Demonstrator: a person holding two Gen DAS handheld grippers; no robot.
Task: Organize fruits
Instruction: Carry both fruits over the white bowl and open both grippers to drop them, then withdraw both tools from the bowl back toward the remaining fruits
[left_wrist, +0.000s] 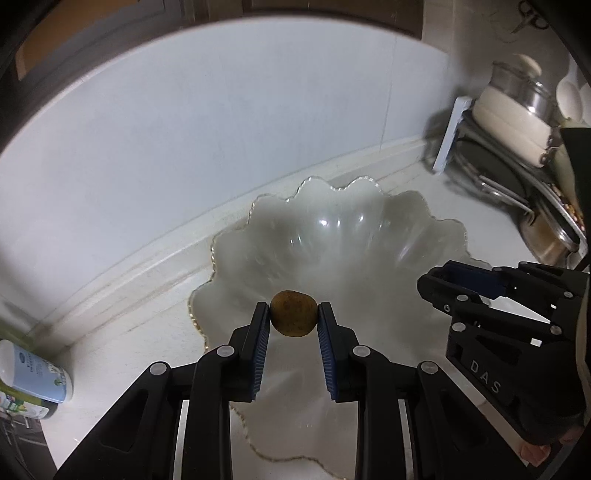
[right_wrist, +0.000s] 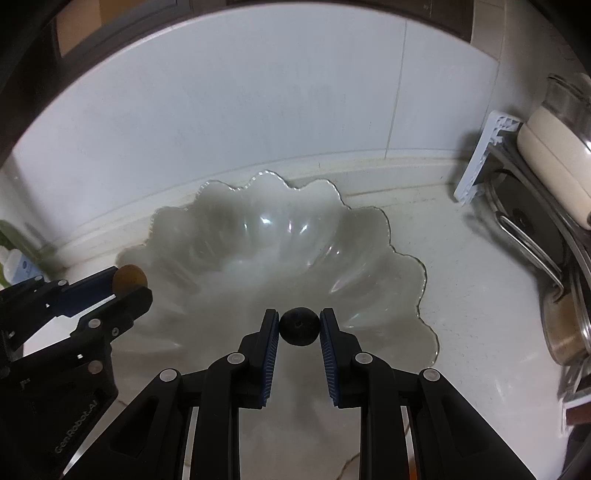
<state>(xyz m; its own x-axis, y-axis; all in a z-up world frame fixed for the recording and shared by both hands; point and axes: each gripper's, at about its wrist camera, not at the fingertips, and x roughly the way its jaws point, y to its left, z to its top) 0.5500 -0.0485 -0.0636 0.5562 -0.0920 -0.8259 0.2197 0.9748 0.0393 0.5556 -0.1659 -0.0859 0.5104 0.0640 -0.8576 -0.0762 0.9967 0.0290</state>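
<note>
The white surface (right_wrist: 461, 266) runs along a tiled wall (left_wrist: 221, 129), and on it sits a big scalloped glass bowl (right_wrist: 240, 229), empty as far as I can see. Off to the right stands a rack of pots and lids (right_wrist: 546, 192); a small bottle (left_wrist: 33, 373) lies at the far left.

I have a fruit in each hand, both over the near side of the bowl. My left hand-held gripper (left_wrist: 293, 314) is clamped on a small brown fruit (left_wrist: 293, 313), pads pressed to its two sides. My right hand-held gripper (right_wrist: 299, 326) is clamped the same way on a small dark, nearly black fruit (right_wrist: 299, 326).

I judge this the delivery step: fruits carried, not yet released. Next I should lower both further inside the rim, keep my two hands apart, then open the jaws gently so the round fruits settle in the hollow and do not bounce or knock the glass.
</note>
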